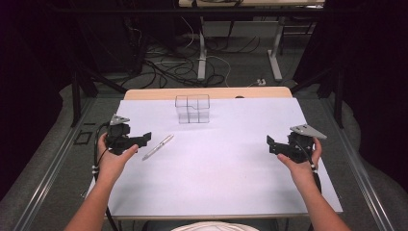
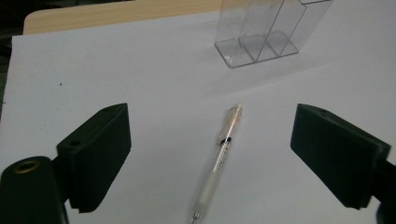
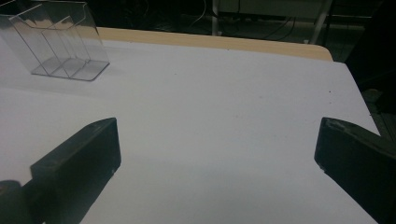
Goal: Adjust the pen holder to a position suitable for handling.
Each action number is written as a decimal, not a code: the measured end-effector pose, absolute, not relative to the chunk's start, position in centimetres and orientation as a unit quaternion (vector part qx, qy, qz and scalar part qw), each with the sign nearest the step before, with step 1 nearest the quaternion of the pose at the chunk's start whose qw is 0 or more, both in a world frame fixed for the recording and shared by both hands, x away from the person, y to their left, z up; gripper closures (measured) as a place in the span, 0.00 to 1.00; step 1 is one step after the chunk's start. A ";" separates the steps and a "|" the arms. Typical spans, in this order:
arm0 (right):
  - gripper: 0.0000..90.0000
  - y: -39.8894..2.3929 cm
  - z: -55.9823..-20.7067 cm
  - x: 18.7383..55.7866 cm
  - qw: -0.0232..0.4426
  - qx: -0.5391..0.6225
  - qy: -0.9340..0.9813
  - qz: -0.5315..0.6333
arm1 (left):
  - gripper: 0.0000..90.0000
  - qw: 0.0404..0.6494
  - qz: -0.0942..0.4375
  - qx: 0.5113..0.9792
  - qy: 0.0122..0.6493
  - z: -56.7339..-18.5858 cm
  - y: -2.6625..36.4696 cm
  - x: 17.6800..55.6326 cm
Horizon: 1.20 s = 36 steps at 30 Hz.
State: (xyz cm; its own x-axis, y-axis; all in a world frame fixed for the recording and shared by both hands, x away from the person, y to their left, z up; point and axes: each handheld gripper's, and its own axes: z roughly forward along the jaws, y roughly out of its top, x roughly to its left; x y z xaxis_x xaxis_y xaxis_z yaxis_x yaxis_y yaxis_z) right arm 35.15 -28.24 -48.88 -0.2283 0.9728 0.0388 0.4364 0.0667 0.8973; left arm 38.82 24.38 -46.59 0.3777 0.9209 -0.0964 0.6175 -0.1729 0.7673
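Broadly, the white surface takes up most of the high view, a sheet laid over a pale wooden top whose bare strip shows along the far edge. Beyond it lie a grey floor with tangled black cables and the pale legs of another desk, with dark curtains at both sides. Near the far middle of the surface stands a clear plastic organiser, upright, split into several open compartments. Nothing lies between it and the pen. The left gripper, held in the person's left hand, hovers near the left edge, its jaws spread wide with nothing clamped; in the left gripper view they stand either side of the pen without touching it. That pen, clear-bodied with a pale grip, lies flat and slantwise on the surface, just beside the left gripper and well apart from the organiser. The right gripper, in the right hand, hovers near the right edge, jaws wide and bare.
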 end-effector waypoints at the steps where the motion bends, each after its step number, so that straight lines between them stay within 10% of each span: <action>1: 0.00 -28.2 -48.9 35.2 0.316 0.535 0.659 0.425 | 0.18 0.378 0.201 0.739 0.520 -46.6 24.4 38.8; 36: 0.05 -28.7 -49.9 35.6 0.301 0.547 0.664 0.412 | 0.50 0.276 0.184 0.801 0.499 -47.5 23.1 42.8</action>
